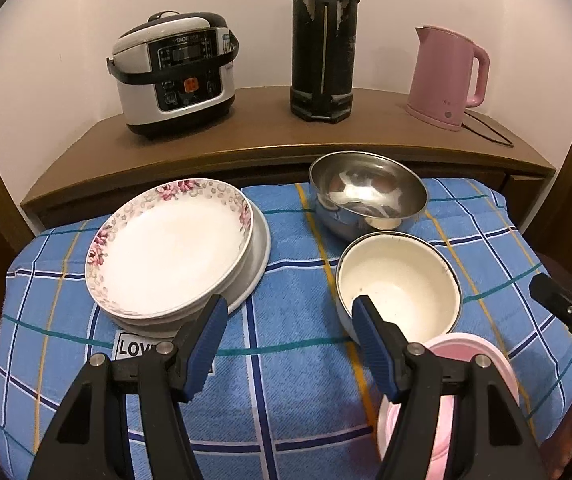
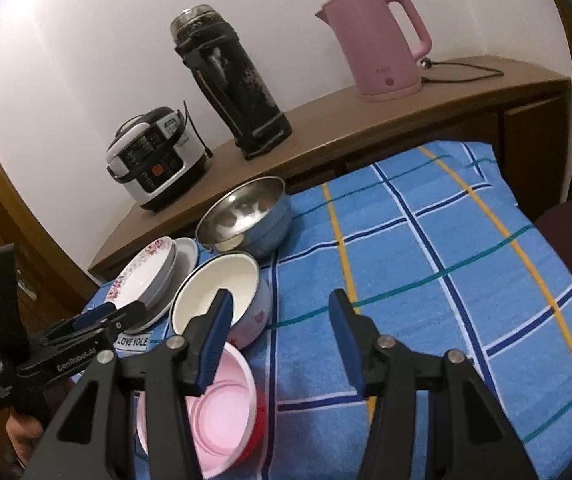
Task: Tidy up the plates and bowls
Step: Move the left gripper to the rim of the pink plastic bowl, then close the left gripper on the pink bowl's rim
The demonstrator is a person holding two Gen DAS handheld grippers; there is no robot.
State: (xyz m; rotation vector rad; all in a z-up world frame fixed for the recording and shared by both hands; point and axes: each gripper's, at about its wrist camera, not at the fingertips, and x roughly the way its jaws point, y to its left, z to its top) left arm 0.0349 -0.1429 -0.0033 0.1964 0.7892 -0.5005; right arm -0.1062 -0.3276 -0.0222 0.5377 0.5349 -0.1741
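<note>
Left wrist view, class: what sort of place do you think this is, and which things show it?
Probably a home kitchen or dining corner. A rice cooker, a pink electric kettle and a tall dark flask stand on a wooden counter, with plates and bowls on a checked blue cloth.

Warm dim light (fisheye-bent, dark corners), mostly sharp.

Left gripper (image 1: pixel 290 312) angled downward, jaws apart, nothing between them. Right gripper (image 2: pixel 279 312) tilted down, jaws apart and empty.
</note>
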